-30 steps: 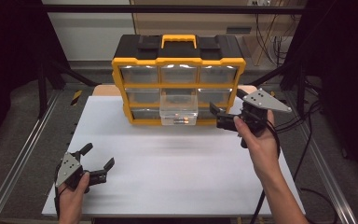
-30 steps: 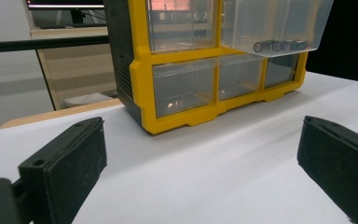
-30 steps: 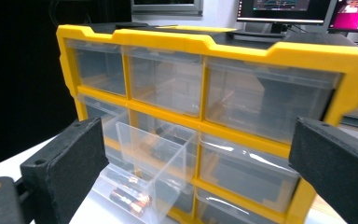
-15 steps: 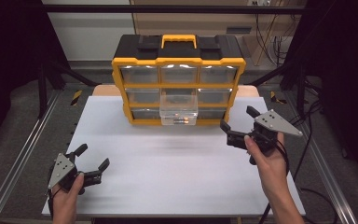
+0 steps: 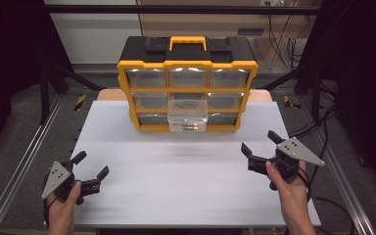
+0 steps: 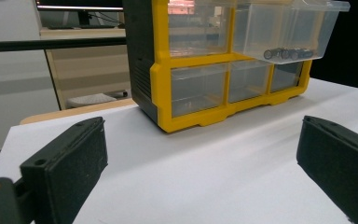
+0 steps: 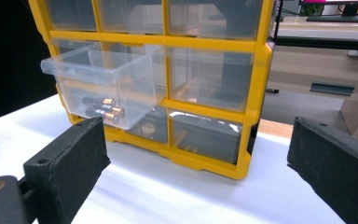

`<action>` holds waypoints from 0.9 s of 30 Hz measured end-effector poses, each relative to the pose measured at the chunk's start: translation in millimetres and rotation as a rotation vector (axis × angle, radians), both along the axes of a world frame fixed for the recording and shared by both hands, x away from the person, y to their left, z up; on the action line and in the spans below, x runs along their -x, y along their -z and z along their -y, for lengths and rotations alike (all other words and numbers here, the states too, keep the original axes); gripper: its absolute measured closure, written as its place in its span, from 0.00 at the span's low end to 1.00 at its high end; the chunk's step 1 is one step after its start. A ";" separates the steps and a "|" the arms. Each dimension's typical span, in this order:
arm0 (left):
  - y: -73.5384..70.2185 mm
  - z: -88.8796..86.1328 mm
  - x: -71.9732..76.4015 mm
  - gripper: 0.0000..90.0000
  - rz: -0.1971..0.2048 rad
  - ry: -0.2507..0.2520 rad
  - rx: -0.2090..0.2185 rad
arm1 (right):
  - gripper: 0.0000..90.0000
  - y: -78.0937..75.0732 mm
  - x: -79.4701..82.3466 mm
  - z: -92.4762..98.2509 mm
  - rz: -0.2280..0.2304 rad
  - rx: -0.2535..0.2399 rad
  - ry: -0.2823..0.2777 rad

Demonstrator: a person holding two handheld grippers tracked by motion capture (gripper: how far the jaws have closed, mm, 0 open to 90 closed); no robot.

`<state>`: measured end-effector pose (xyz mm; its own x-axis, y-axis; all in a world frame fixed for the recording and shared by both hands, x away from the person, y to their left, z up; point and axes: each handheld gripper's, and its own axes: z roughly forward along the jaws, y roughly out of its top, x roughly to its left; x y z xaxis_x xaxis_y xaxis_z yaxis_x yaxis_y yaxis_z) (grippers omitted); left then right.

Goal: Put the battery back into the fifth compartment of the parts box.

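Both grippers are spread wide and holding nothing: left gripper (image 5: pixel 91 165) hovers at the table's (image 5: pixel 186 196) near-left corner, right gripper (image 5: pixel 260 145) near the right edge. Organizer's (image 5: pixel 188 73) middle drawer (image 5: pixel 188 119) is pulled out, batteries (image 7: pixel 103 107) inside.

A yellow-and-black drawer cabinet (image 5: pixel 187 83) stands at the far middle of the white counter (image 5: pixel 186 181), its middle drawer (image 5: pixel 188 119) pulled out over the surface and blocking a straight pass along the cabinet's front. The broad stretch of counter between the left gripper (image 5: pixel 89 170) and the right gripper (image 5: pixel 259 148), each held with jaws wide apart near a front corner, lies bare. Strips of counter to either side of the cabinet appear passable, though the far edge is hard to make out.
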<state>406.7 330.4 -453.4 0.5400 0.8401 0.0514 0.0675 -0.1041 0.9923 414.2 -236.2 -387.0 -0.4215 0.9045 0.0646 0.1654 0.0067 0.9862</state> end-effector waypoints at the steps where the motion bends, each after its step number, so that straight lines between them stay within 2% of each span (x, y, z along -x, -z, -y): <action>1: 0.1 0.2 -0.1 0.02 -0.001 0.004 -0.003 | 0.05 2.4 1.1 1.1 -0.001 -0.005 0.002; 8: 0.4 1.8 -0.2 0.02 -0.003 0.021 -0.008 | 0.06 17.5 3.9 4.9 -0.004 -0.001 0.001; 12: 1.4 2.1 -1.1 0.02 -0.014 0.034 -0.010 | 0.06 25.4 4.6 5.5 -0.001 0.019 -0.004; 19: 1.5 4.6 -1.3 0.01 -0.015 0.043 -0.010 | 0.07 38.8 3.6 8.4 -0.006 0.003 -0.019; 27: 1.3 4.9 -1.4 0.01 -0.016 0.053 -0.003 | 0.08 54.6 -2.6 2.8 -0.015 -0.011 -0.044</action>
